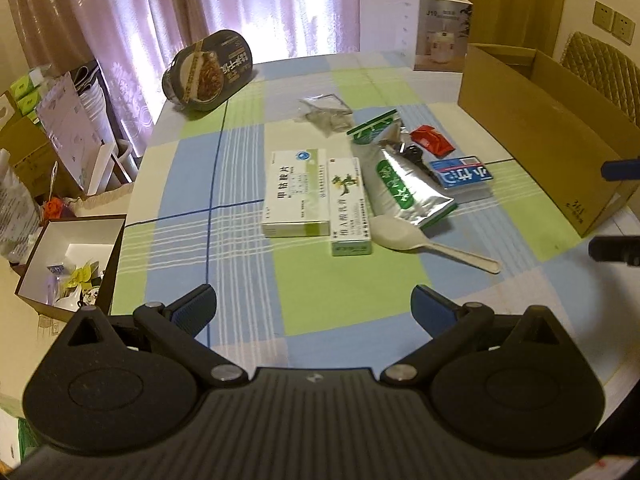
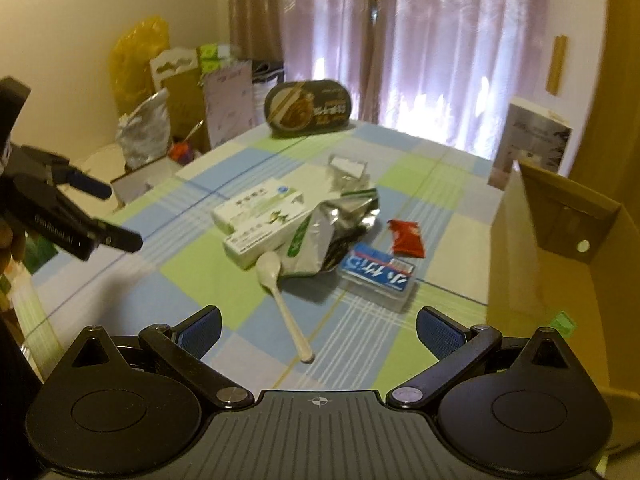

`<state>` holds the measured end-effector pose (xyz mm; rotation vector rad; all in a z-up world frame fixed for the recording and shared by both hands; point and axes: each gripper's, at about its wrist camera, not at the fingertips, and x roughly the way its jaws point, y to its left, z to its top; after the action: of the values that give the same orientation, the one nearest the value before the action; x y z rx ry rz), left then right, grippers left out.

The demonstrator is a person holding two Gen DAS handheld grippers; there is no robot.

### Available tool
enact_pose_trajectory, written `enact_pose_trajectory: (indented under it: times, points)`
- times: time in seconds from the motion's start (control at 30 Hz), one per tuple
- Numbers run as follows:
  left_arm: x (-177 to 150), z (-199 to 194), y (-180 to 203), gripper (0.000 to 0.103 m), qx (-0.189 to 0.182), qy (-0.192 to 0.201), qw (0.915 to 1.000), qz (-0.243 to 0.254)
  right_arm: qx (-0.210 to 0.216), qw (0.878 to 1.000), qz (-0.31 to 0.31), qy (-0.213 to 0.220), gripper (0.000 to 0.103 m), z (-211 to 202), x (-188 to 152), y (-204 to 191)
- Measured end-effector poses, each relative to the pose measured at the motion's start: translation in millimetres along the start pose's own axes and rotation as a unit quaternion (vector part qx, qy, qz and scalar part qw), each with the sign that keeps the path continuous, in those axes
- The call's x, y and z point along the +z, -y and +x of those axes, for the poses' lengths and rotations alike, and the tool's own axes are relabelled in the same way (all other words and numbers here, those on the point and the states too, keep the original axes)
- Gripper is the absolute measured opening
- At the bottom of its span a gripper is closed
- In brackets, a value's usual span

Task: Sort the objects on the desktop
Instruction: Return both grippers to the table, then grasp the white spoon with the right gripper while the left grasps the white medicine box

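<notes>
- The left gripper and right gripper both hovered spread wide, empty, above bare checked tablecloth.
- At 12 o'clock lay a smooth white plastic spoon, two glossy white-green cartons and a crinkled silver foil pouch, clustered and touching.
- At 2 o'clock stood an open brown cardboard box near the table's edge.

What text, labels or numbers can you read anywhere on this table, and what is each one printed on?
"J19": white product box at the far edge.
"GenRobot.AI": side of the left tongs, seen from the right wrist.
Medicine boxes, blue-and-white packet, silver pouch and black food tray: Chinese print, too blurred to quote.
</notes>
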<state>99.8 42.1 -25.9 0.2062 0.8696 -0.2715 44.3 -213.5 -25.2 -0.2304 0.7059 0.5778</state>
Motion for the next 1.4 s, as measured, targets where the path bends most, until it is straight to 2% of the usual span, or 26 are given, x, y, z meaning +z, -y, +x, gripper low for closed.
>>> enact_pose_trajectory:
  times: [0.3, 0.37, 0.5, 0.57, 0.77, 1.0, 1.2, 1.4]
  points:
    - [3.8, 25.0, -10.1, 0.102, -0.010, -0.008, 0.9998, 0.013, 0.005, 1.000, -0.022, -0.016, 0.100, 33.5, 3.9, -11.2]
    - [6.4, 30.9, -9.5, 0.102, -0.014, -0.006, 0.9997, 0.018, 0.006, 0.999, -0.030, -0.022, 0.091, 42.6, 4.9, -11.9]
    - [12.0, 46.0, -8.8, 0.102, -0.022, -0.006, 0.9995, 0.021, 0.019, 0.998, -0.047, -0.040, 0.081, 63.1, 5.9, -13.8]
    - [15.2, 55.0, -7.5, 0.102, -0.029, -0.007, 0.9993, 0.021, 0.027, 0.997, -0.059, -0.046, 0.072, 73.7, 5.5, -16.1]
    - [18.6, 79.6, -0.4, 0.101, -0.026, 0.001, 0.9987, 0.045, 0.039, 0.994, -0.077, -0.062, 0.049, 104.5, 3.7, -21.4]
    - [18.3, 95.9, -0.2, 0.101, -0.031, 0.015, 0.9975, 0.061, 0.048, 0.992, -0.095, -0.070, 0.035, 134.0, 6.4, -25.3]
    - [13.5, 104.3, -5.6, 0.101, -0.060, 0.009, 0.9970, 0.048, 0.043, 0.990, -0.116, -0.074, 0.026, 152.7, 7.5, -28.3]
    - [13.6, 110.4, 1.9, 0.101, -0.058, 0.006, 0.9960, 0.068, 0.045, 0.988, -0.122, -0.077, 0.015, 161.5, 6.5, -28.7]
